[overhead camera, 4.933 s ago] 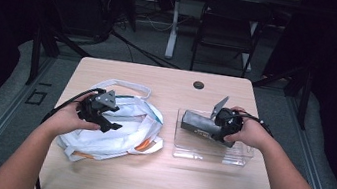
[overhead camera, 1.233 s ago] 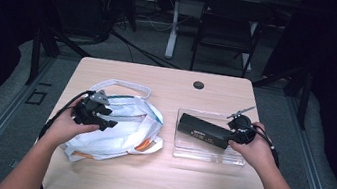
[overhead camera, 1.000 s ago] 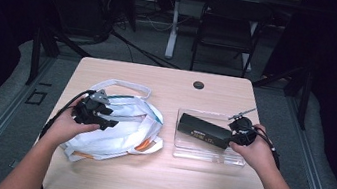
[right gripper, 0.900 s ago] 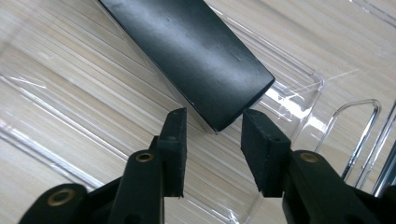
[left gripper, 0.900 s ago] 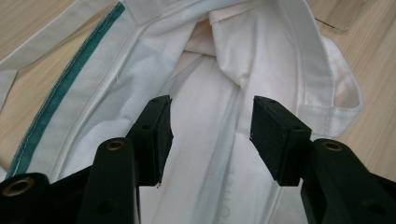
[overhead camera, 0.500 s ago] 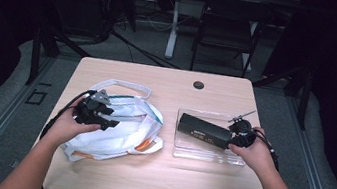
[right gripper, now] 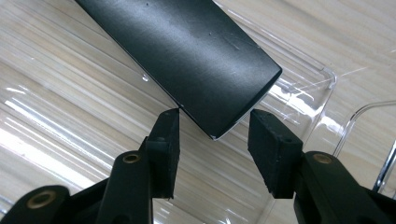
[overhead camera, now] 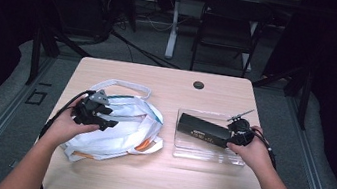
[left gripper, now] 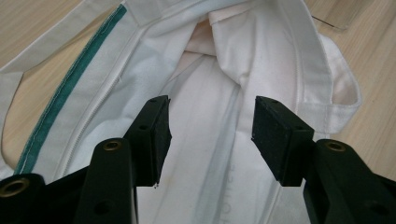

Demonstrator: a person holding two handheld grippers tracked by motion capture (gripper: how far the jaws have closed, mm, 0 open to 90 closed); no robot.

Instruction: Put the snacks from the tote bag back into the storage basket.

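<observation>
- We hold our left tool (overhead camera: 95,114) over the white bag (overhead camera: 123,128) on the table's (overhead camera: 194,179) left half, jaws apart with only cloth beneath them.
- Our right tool (overhead camera: 237,133) sits at the right end of the black box (overhead camera: 201,130), which lies in a clear tray (overhead camera: 208,153) on the right.
- Its jaws have just been opening; the box's end lies just ahead of them, not pinched.
</observation>
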